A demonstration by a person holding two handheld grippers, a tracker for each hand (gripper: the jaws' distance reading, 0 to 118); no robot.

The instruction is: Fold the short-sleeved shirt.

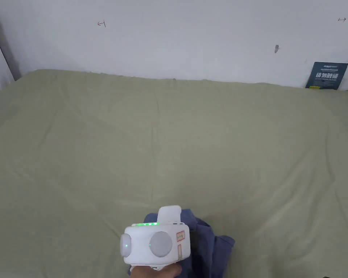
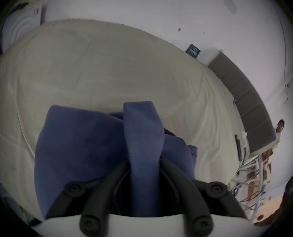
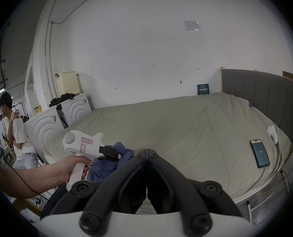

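So, scene: bed (image 1: 97, 144) with an olive-green sheet against a white wall, seen from its near edge.
Shirt: blue shirt (image 2: 84, 148), bunched, at the near edge of the bed; part of it lifted off the sheet, the rest heaped beneath. Head view shows it (image 1: 209, 246) just past the white gripper body.
Left gripper: left gripper (image 2: 145, 162) clamped on a fold of the shirt; a band of blue cloth runs up between its black fingers (image 2: 175, 174), both pressing on it. Right gripper view shows it (image 3: 115, 156) from the side, held in a hand (image 3: 70, 165), tip buried in the cloth.
Right gripper: right gripper (image 3: 147, 152) fingers closed tip to tip, nothing between them; off to the right of the shirt, not touching it.
Phone: phone (image 3: 259, 153) lying flat, screen lit, far right of the bed, well apart from the shirt.
Headboard: grey padded headboard (image 3: 262, 90) along the right side.
Card: dark card (image 1: 327, 75) leaning on the wall at the far edge.
Bystander: person (image 3: 17, 134) in a white top, far left, beside white cabinets (image 3: 44, 127).
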